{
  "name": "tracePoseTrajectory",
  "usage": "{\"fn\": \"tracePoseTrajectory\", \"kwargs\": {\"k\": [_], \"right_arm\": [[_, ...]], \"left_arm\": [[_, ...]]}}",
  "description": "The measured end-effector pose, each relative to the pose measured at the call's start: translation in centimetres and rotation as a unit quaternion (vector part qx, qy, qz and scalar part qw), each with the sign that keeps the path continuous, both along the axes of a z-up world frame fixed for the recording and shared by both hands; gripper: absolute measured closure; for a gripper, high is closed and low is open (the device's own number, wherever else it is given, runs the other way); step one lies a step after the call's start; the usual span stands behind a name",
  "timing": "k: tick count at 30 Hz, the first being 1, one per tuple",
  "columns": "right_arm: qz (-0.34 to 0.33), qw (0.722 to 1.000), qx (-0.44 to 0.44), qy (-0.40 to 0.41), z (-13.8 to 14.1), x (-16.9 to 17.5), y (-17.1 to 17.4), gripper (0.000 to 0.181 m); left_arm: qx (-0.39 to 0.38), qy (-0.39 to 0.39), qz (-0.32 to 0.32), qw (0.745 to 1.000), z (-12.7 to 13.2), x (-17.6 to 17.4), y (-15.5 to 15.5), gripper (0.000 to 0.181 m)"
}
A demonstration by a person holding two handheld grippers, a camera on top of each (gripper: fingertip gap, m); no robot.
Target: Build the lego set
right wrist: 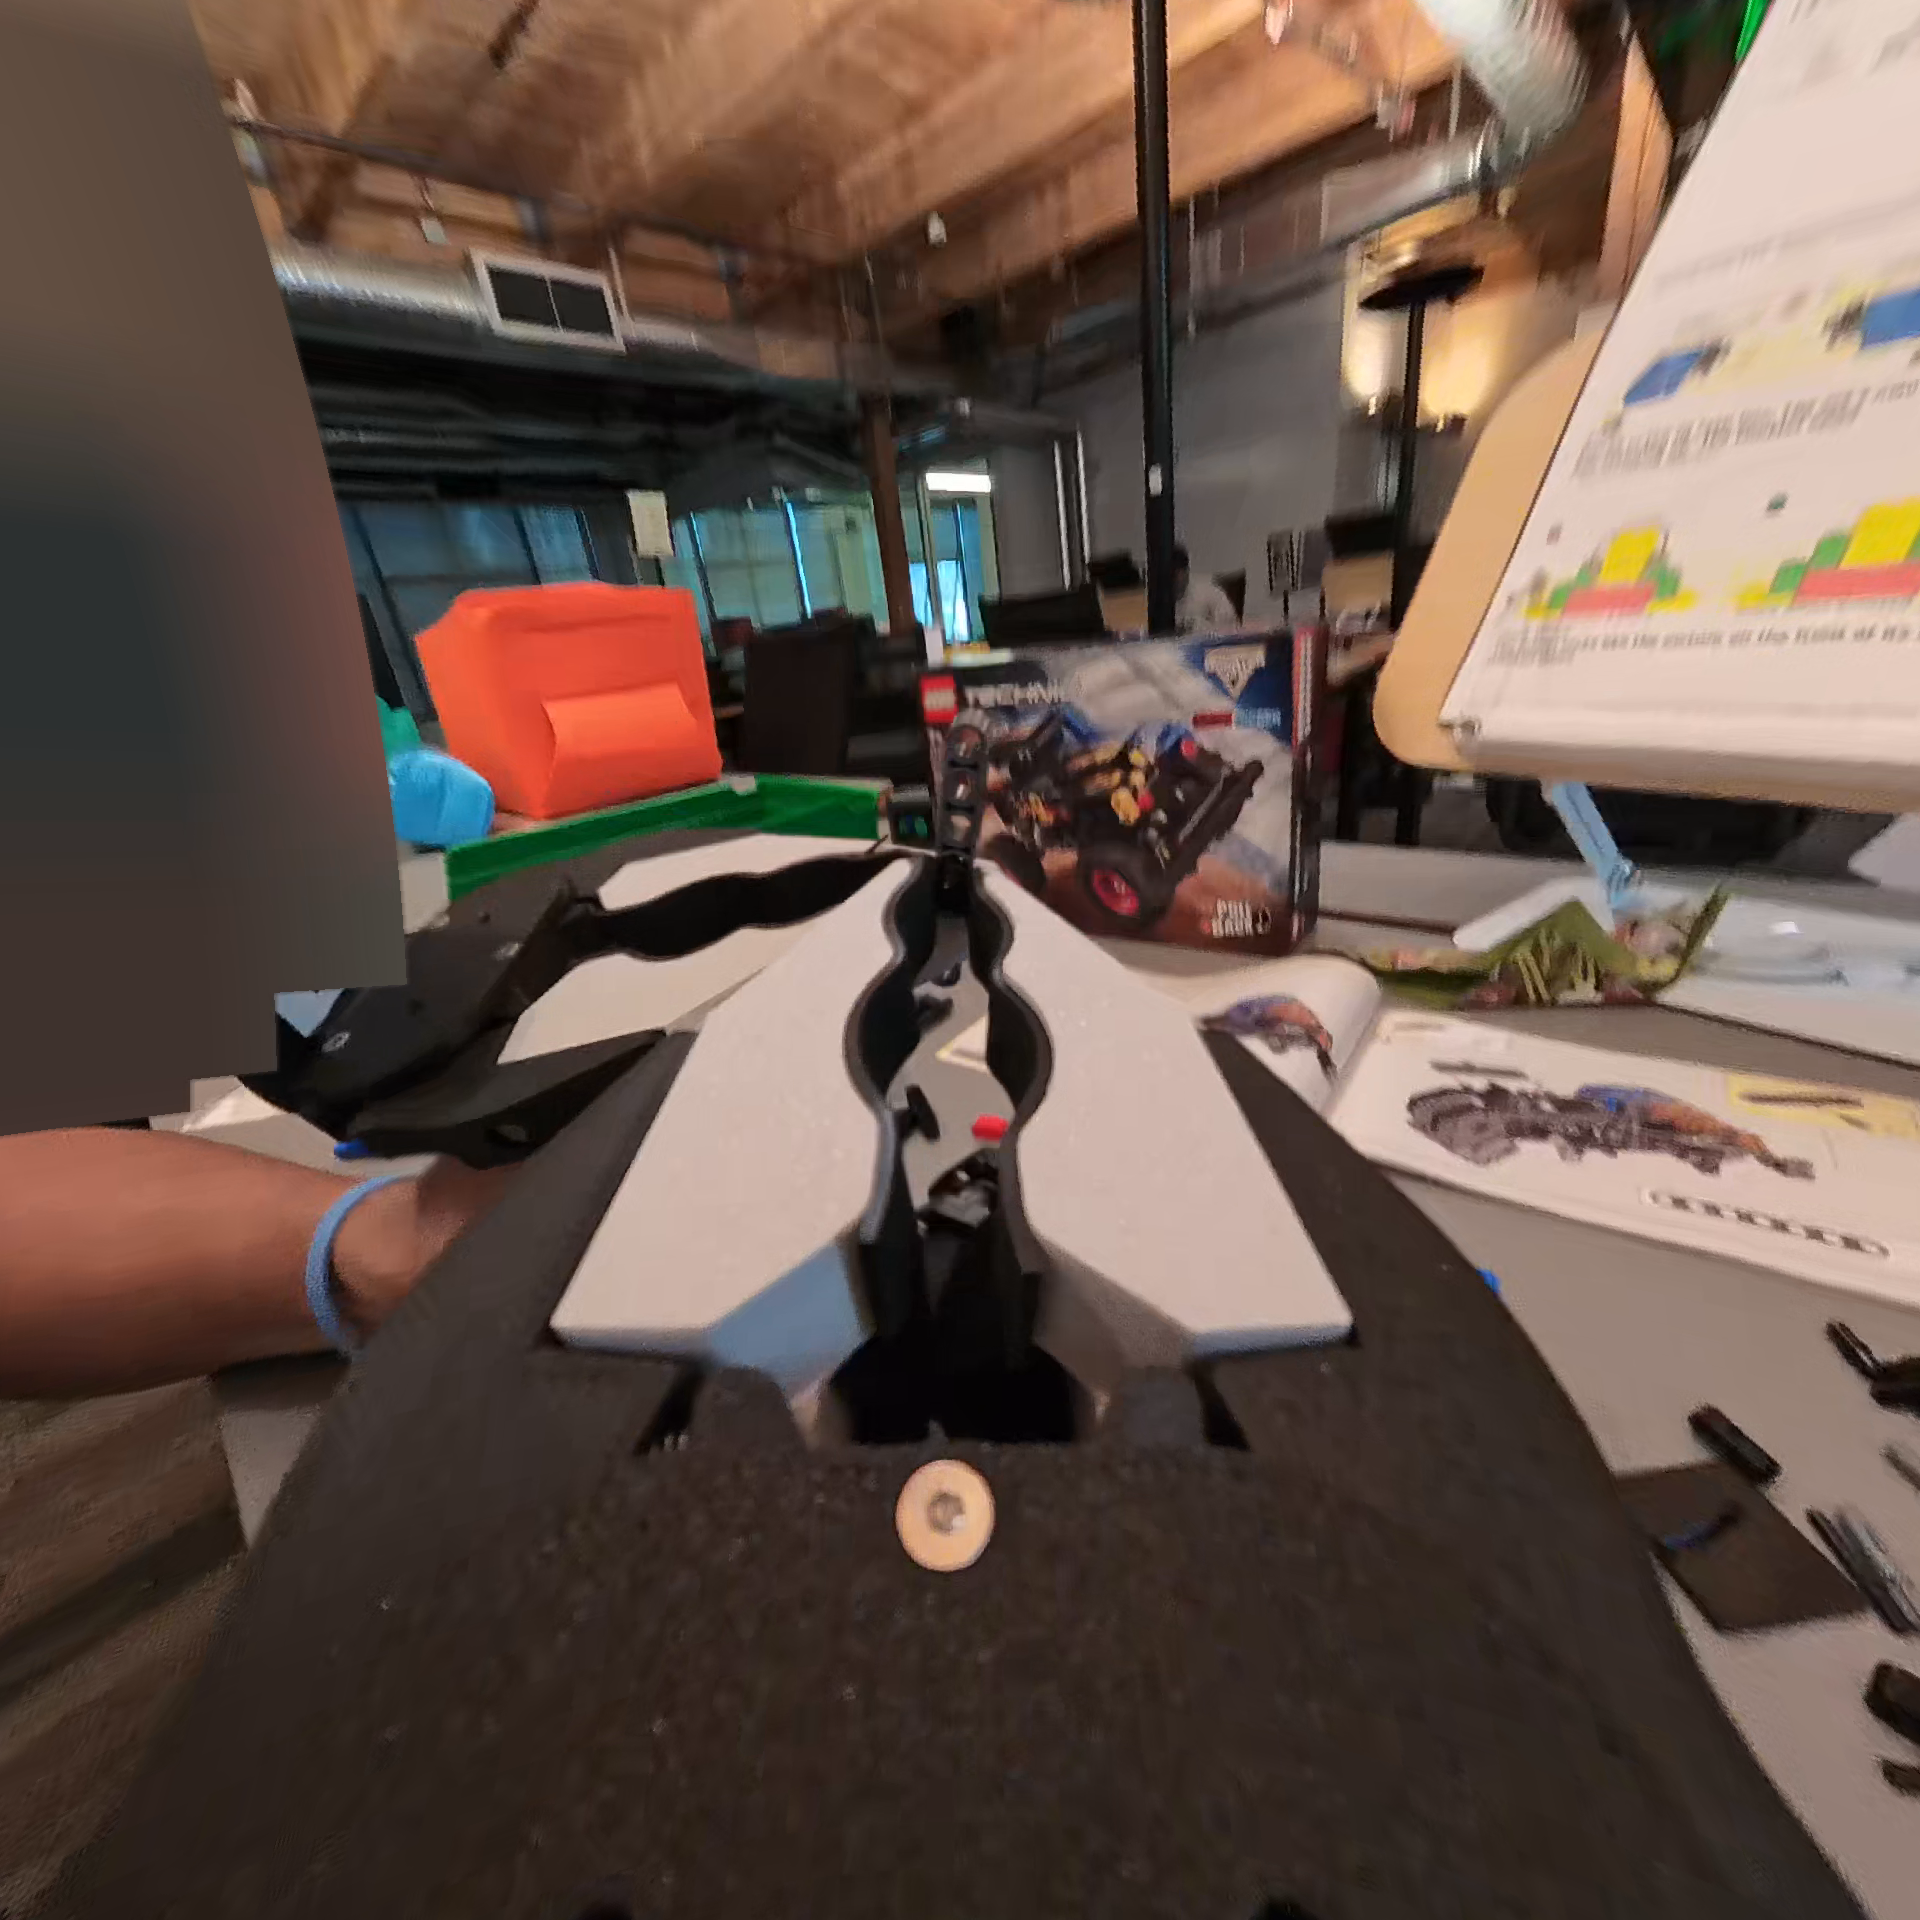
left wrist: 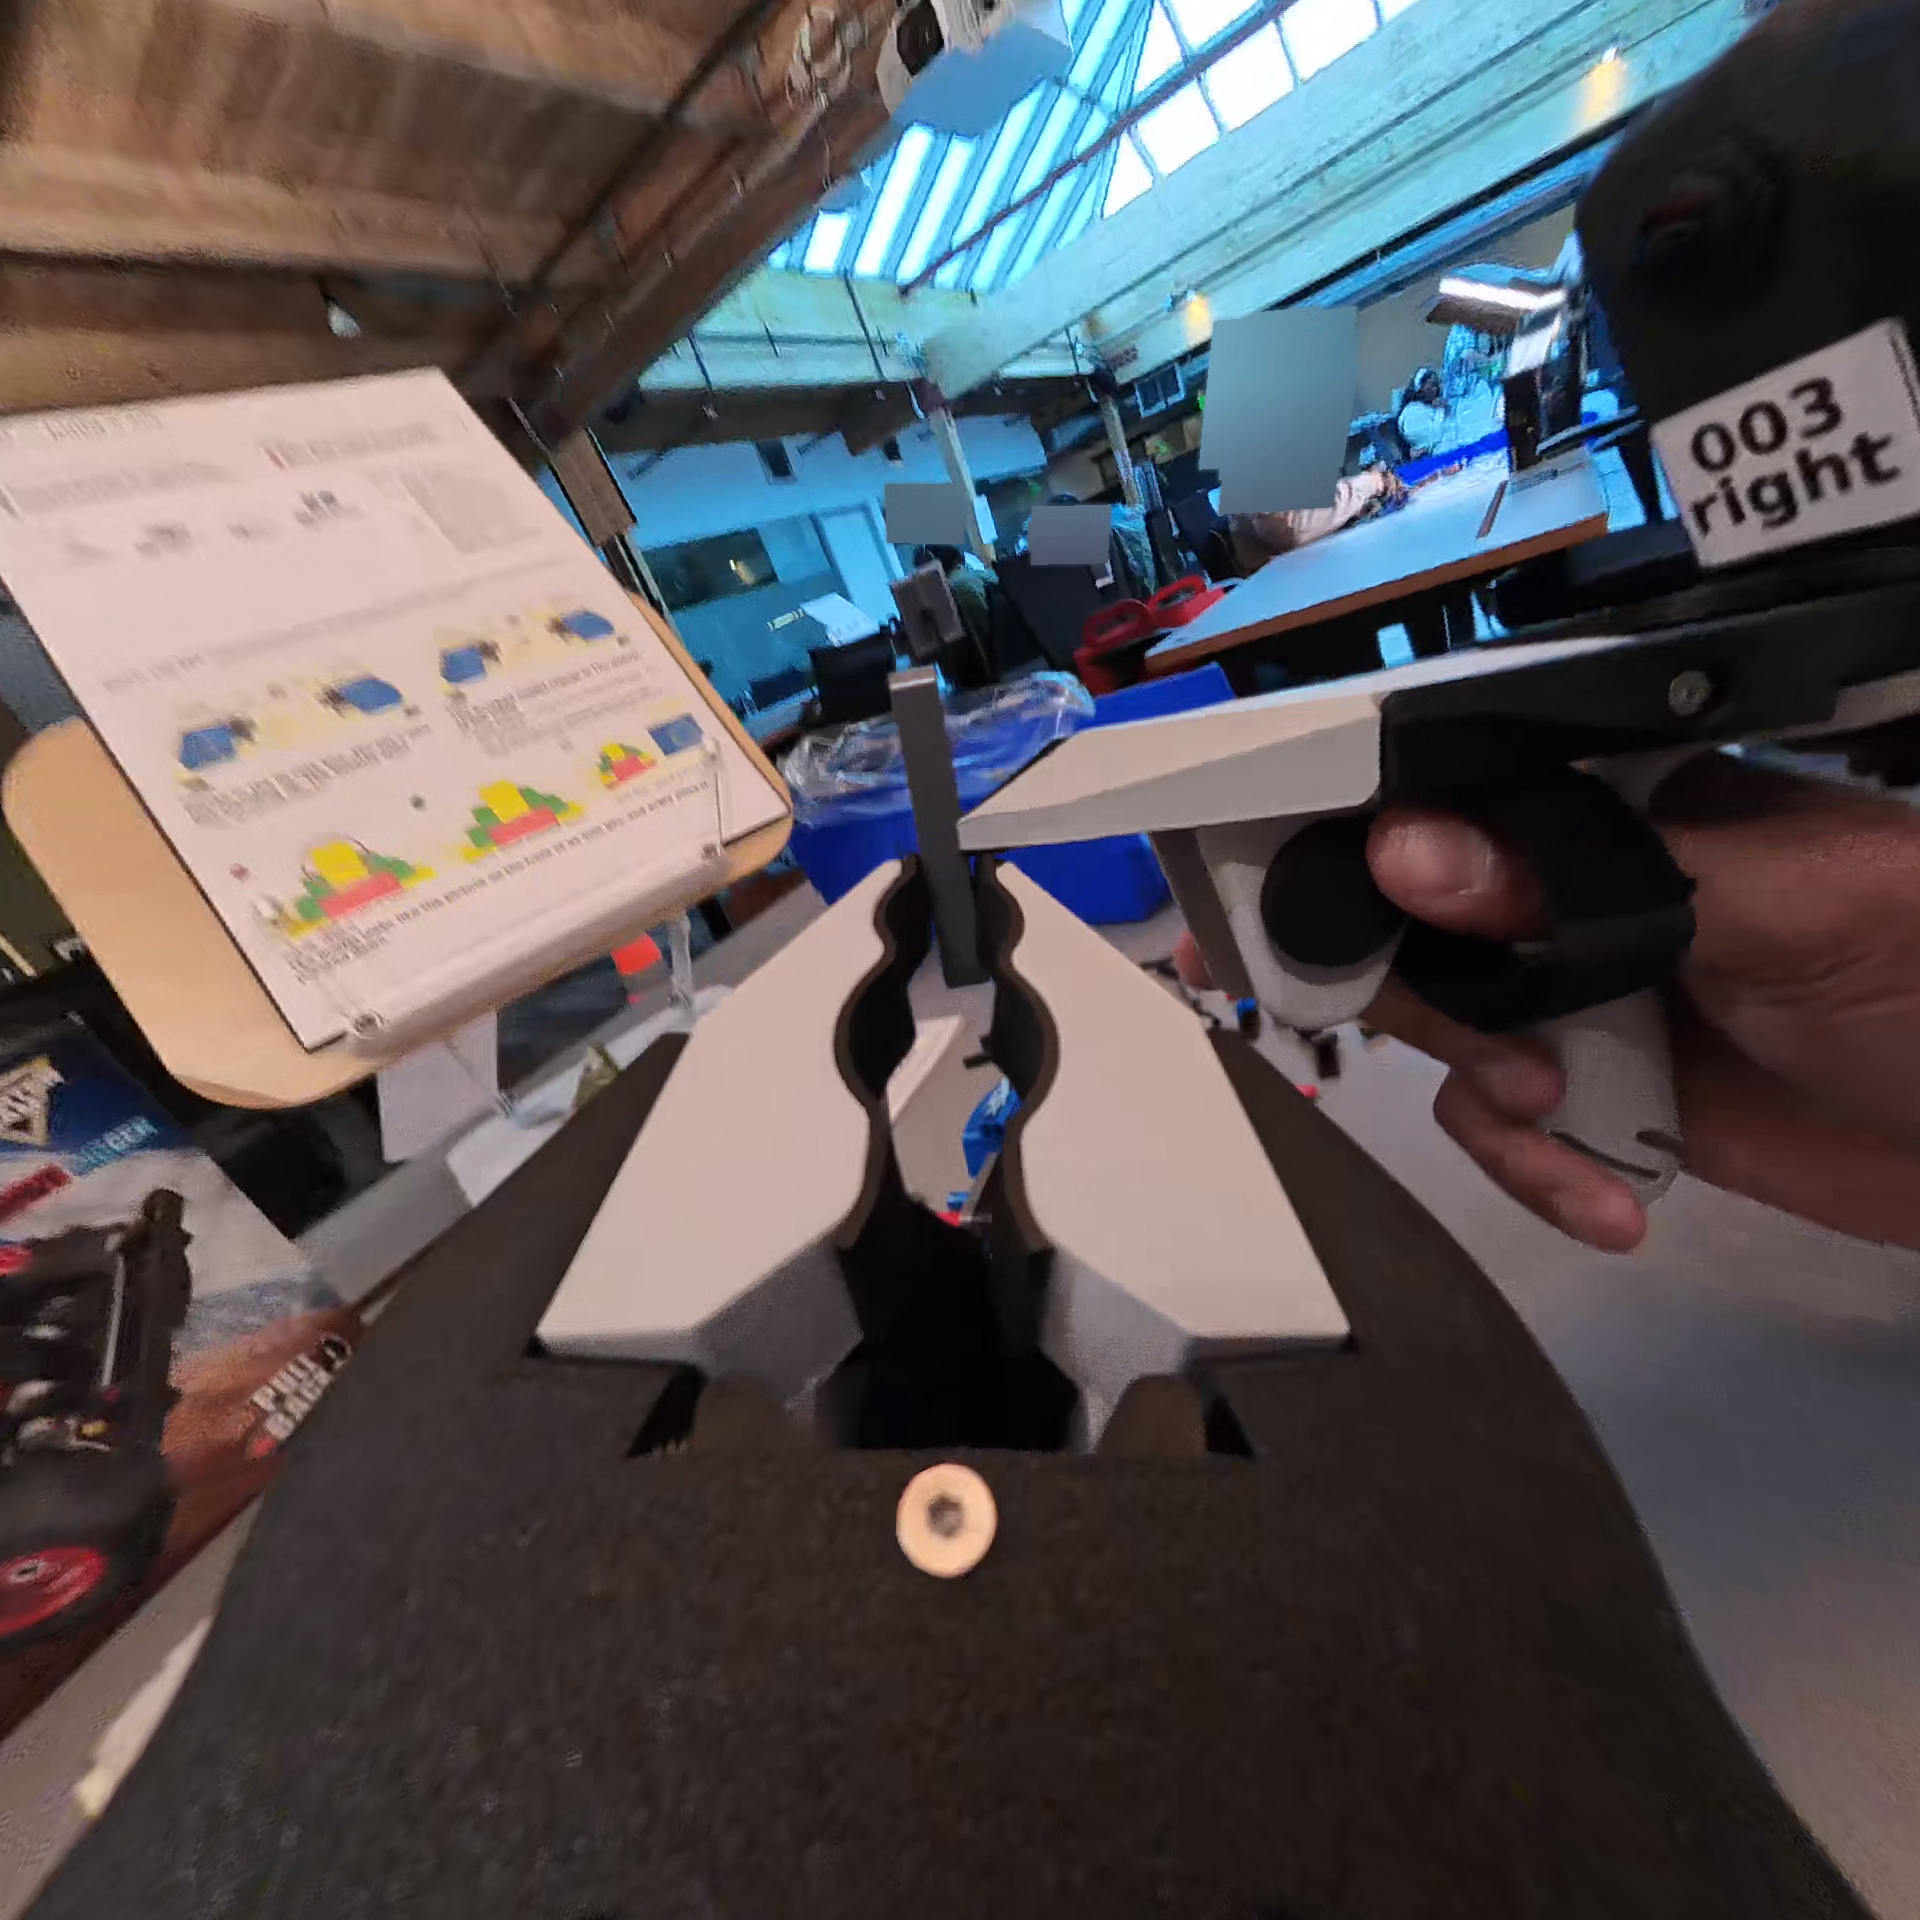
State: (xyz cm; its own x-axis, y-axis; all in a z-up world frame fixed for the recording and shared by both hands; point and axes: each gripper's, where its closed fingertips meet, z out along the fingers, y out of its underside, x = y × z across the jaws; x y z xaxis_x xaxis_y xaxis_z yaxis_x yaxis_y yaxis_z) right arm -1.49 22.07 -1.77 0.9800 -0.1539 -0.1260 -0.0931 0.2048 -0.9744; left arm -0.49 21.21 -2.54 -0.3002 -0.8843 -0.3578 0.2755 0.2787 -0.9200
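With the left gripper (left wrist: 948,883) closed on an upright grey bar (left wrist: 940,821) and the right gripper (right wrist: 948,883) closed on a black beam (right wrist: 961,784), both held above the table, either piece could be twisted loose if mated misaligned.

Left gripper (left wrist: 951,883): two pale grey wedge-shaped fingers (left wrist: 727,1143) lined with black wavy pads, mounted on a textured black base bearing one round silver screw (left wrist: 945,1519). Right gripper (right wrist: 943,883): identical build; seen from the left wrist view, its black body carries a white printed label (left wrist: 1792,457) and a side screw. A blue wristband (right wrist: 330,1262) circles the left wrist.
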Motion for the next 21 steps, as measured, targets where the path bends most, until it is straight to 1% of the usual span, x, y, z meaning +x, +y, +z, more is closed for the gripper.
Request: {"fn": "tracePoseTrajectory", "kwargs": {"k": [2,4,7,11,13,14,15,17,18,19,20,21], "right_arm": [[-0.012,0.999,-0.042,0.0,-0.8,0.9,0.5,0.176],[-0.015,0.998,-0.064,0.004,-1.4,1.5,0.9,0.176],[-0.004,0.996,-0.078,0.03,-2.0,2.1,1.5,0.174],[0.009,0.995,-0.084,0.051,-2.4,2.7,1.8,0.162],[0.027,0.995,-0.077,0.05,-2.2,2.6,1.6,0.158],[0.057,0.996,-0.058,0.043,-1.5,1.9,1.4,0.154],[0.091,0.994,-0.041,0.039,-1.0,1.2,1.0,0.155],[0.148,0.988,-0.024,0.042,-0.4,0.8,-0.1,0.148],[0.187,0.981,-0.02,0.054,-0.2,0.5,-0.7,0.148],[0.23,0.971,-0.009,0.063,0.0,0.2,-1.3,0.14],[0.256,0.964,-0.002,0.077,0.1,0.3,-1.5,0.131],[0.29,0.953,-0.004,0.086,0.0,0.1,-1.8,0.132]], "left_arm": [[-0.031,0.047,-0.008,0.998,-0.9,0.9,0.5,0.175],[-0.066,0.083,-0.017,0.994,-1.5,1.4,0.9,0.175],[-0.113,0.123,-0.029,0.985,-2.2,1.9,1.4,0.175],[-0.154,0.151,-0.049,0.975,-2.6,2.1,1.7,0.175],[-0.178,0.163,-0.065,0.968,-2.6,2.1,1.6,0.175],[-0.192,0.168,-0.071,0.964,-2.6,2.1,1.8,0.175],[-0.205,0.17,-0.084,0.96,-2.5,2.1,1.8,0.175],[-0.228,0.174,-0.131,0.949,-1.9,1.7,1.3,0.175],[-0.242,0.172,-0.157,0.942,-1.4,1.3,1.0,0.175],[-0.253,0.172,-0.196,0.932,-0.9,0.7,0.3,0.175],[-0.258,0.172,-0.225,0.924,-0.5,0.2,-0.2,0.175],[-0.258,0.168,-0.242,0.92,-0.3,-0.2,-0.7,0.175]]}}
